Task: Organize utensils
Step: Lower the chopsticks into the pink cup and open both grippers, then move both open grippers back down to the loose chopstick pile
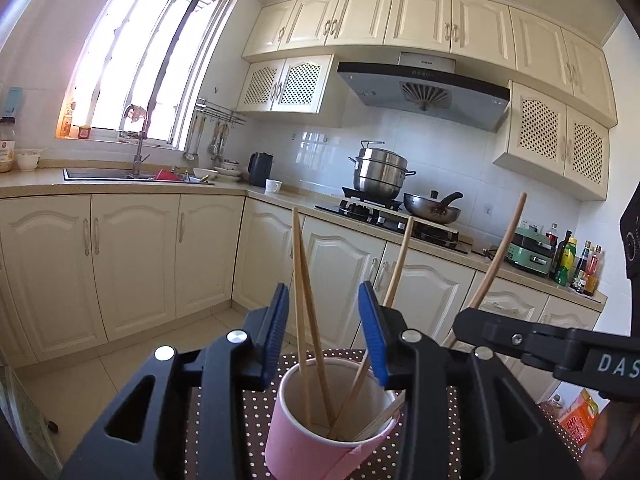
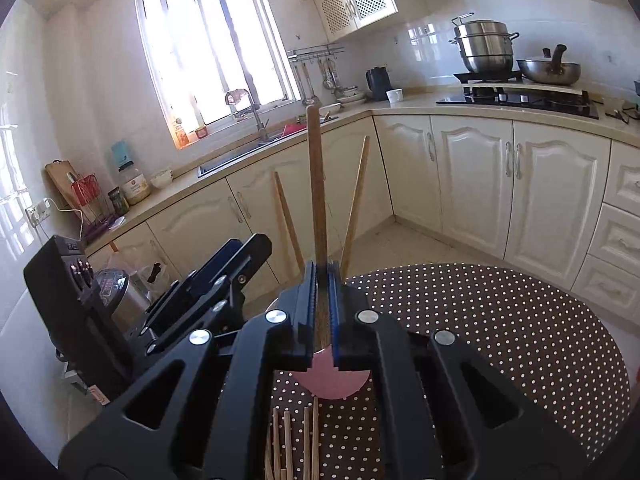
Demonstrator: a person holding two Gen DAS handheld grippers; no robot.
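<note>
Pink paper cup (image 1: 320, 420) stands on the brown polka-dot tablecloth (image 1: 248, 400), several wooden chopsticks (image 1: 302, 300) leaning upright inside it. Cup base is cut off by the frame edge in the left wrist view; in the right wrist view only a pink sliver (image 2: 330, 384) shows under the tongs, the rest is hidden by the black frame.

Left gripper (image 1: 324, 328) has its blue pads (image 1: 276, 332) parted, straddling the cup rim. Two chopsticks rise in the gap between the pads and a third leans by the right pad; whether any pad touches one is hard to tell. It points roughly level, slightly down, toward the stove.

Right gripper (image 2: 323, 312) has its pads pressed together on one darker wooden chopstick (image 2: 316, 184), held near upright above the cup, tip sticking well up. In the left wrist view it comes in from the right side, pads hidden, with the white letters "DAS" (image 1: 618, 364) readable and cut off at the edge. Its chopstick (image 1: 500, 252) curves up behind it.

More loose chopsticks (image 2: 292, 440) lie on the cloth at the bottom of the right wrist view, lower ends cut off.

Range hood (image 1: 424, 92) carries a small brand word, too small to read. Orange packet (image 1: 580, 424) at lower right has print, unreadable. Bottle labels by the wall are blurred.
</note>
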